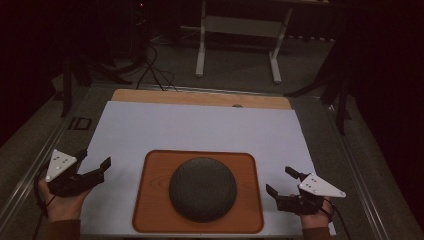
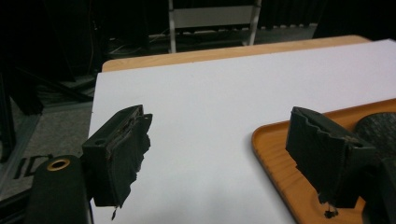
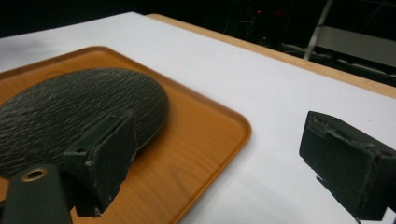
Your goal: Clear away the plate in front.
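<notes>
Dark ribbed dome (image 1: 202, 188) centred on orange wooden tray (image 1: 150, 210); left gripper (image 1: 95, 165) and right gripper (image 1: 280, 184) flank tray, equally near, both spread, empty.

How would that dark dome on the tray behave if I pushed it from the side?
The dome sits flat and low on the tray, so it would probably slide, not roll or tip. Its ridged surface looks grippy, not slippery. It is wider than either open claw, so a side pinch seems unlikely; the tray's raised rim would likely stop it.
</notes>
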